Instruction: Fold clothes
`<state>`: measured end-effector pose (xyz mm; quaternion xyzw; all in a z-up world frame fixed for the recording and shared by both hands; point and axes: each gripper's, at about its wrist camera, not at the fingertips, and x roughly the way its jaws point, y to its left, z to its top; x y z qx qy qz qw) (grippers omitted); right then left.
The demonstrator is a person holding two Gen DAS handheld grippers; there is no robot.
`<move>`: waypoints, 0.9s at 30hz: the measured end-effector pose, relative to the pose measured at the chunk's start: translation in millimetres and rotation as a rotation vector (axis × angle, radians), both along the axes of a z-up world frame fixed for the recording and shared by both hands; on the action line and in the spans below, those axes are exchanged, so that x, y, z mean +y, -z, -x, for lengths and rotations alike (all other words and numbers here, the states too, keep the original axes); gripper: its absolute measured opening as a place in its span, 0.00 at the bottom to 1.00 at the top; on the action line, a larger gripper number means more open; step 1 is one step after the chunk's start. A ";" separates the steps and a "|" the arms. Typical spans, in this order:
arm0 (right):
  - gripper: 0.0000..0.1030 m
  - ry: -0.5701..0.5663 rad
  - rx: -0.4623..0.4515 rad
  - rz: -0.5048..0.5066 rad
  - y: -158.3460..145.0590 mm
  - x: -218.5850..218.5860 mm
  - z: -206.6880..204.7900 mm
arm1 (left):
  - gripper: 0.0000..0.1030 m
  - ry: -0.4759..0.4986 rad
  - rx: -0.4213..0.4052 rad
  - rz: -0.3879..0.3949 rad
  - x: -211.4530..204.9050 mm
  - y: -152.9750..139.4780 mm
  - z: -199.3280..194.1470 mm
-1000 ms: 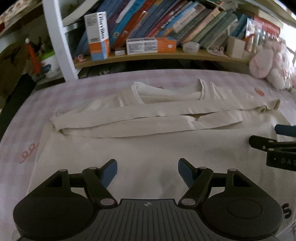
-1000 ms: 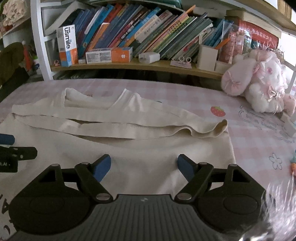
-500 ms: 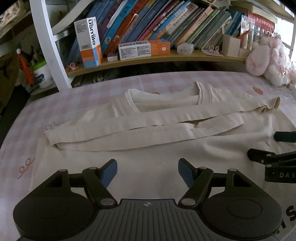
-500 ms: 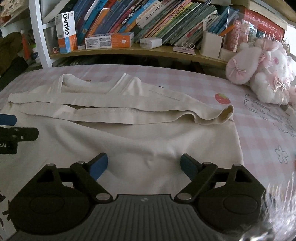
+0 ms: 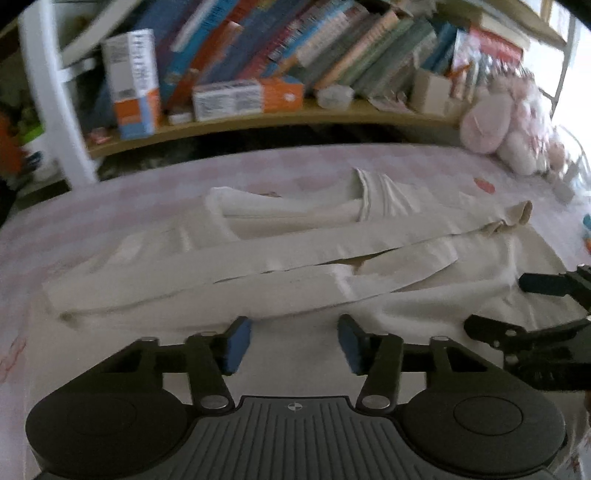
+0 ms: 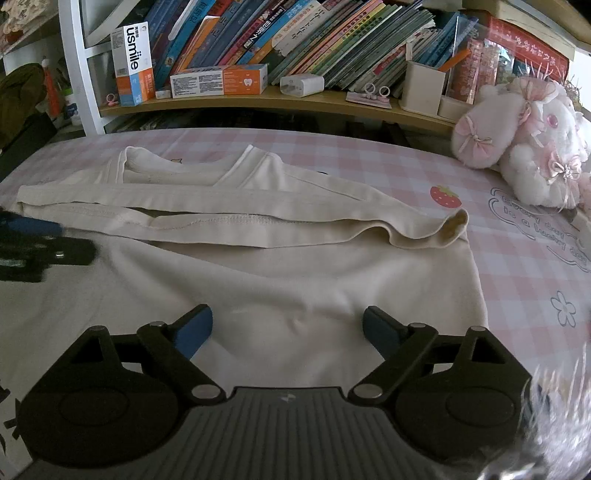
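1. Across the pink checked bed point(image 6: 369, 155) lies the cream shirt point(image 6: 280, 280), sleeves point(image 6: 229, 221) folded across it; a careless lift could spill them.
2. Left claw point(image 5: 293, 345) closing, nothing pinched yet; it may catch only one layer.
3. Right claw point(image 6: 288, 328) opening wide, empty, so a lone pull drags the hem crooked.

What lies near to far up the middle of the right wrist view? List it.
Right gripper → cream shirt body → folded sleeves → neckline → pink checked cloth → shelf → books.
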<state>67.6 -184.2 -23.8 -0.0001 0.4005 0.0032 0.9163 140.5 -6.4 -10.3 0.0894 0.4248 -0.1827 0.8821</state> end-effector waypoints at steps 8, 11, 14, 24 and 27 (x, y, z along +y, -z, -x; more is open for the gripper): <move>0.87 -0.003 0.008 0.002 -0.1 0.9 -0.1 | 0.49 -0.244 0.000 0.004 5.1 -17.6 -127.7; 0.87 -0.003 0.012 0.001 -0.2 0.8 0.2 | 0.49 -0.337 -0.015 0.090 31.3 -39.0 -142.7; 0.87 -0.013 0.019 -0.002 -0.6 0.3 -0.7 | 0.49 -0.279 -0.070 0.140 49.1 -53.0 -121.5; 0.83 -0.058 0.000 0.002 -13.7 6.4 -5.2 | 0.50 -0.039 -0.116 -0.043 46.5 -14.2 14.0; 0.60 -0.077 -0.025 -0.059 -21.2 8.5 -17.6 | 0.51 -0.038 -0.159 -0.087 41.1 -4.2 41.6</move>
